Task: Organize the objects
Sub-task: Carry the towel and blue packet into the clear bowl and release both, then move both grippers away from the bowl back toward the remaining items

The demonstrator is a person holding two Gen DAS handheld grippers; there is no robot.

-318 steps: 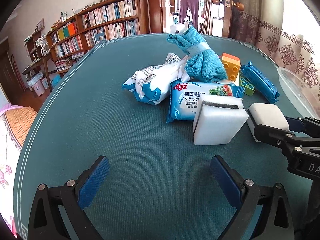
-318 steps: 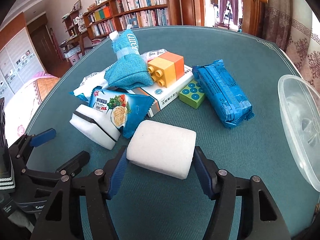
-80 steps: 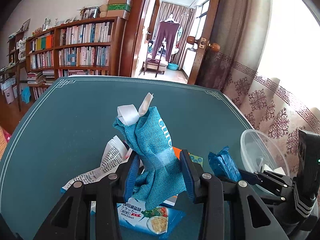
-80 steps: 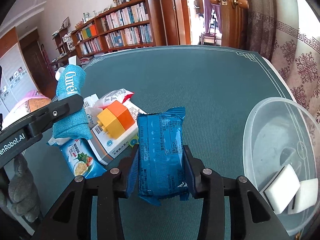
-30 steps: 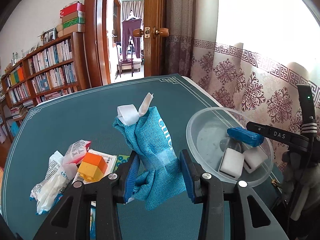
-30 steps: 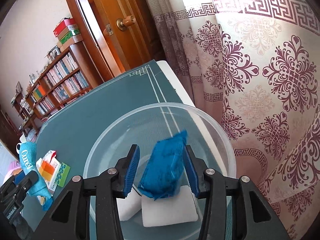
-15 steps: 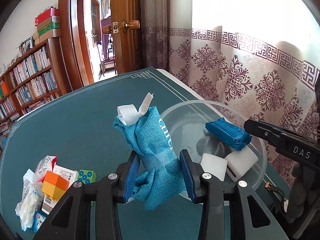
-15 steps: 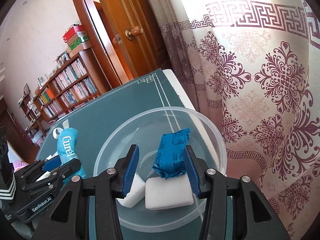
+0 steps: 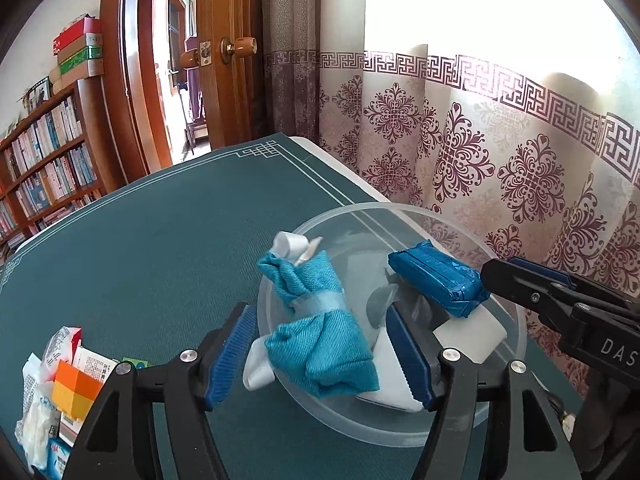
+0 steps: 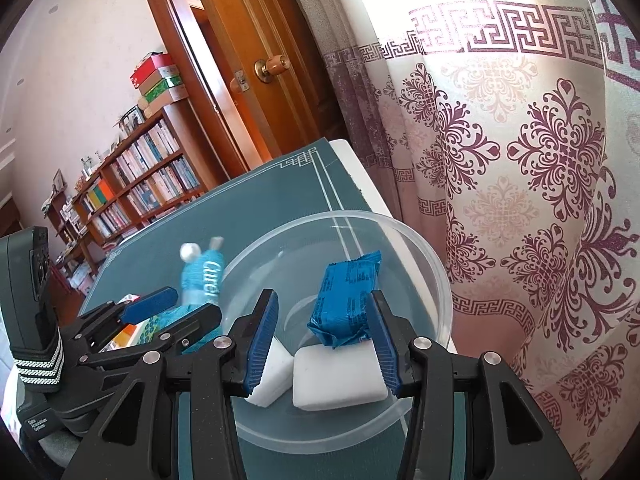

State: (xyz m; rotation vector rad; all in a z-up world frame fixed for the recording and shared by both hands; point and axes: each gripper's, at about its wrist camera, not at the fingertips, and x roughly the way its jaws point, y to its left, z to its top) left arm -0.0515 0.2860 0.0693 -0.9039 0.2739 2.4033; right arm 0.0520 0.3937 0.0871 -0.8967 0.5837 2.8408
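Left gripper (image 9: 320, 354) jaws opening; teal cloth bundle (image 9: 318, 320) between them, clear of both pads, lying over the near rim of the clear bowl (image 9: 505, 354), long axis running away from the fingers, white tag end farthest. Whether it has settled or is mid-drop I cannot tell. Right gripper (image 10: 322, 344) partly spread over the bowl; blue packet (image 10: 346, 300) leans between its pads above two white sponges (image 10: 338, 374), apparently resting against the right pad, grip uncertain. Bowl stands near the table's (image 9: 160, 240) curtain-side edge; open room lies leftward. Remaining items (image 9: 68, 392) lie nearer the left hand.
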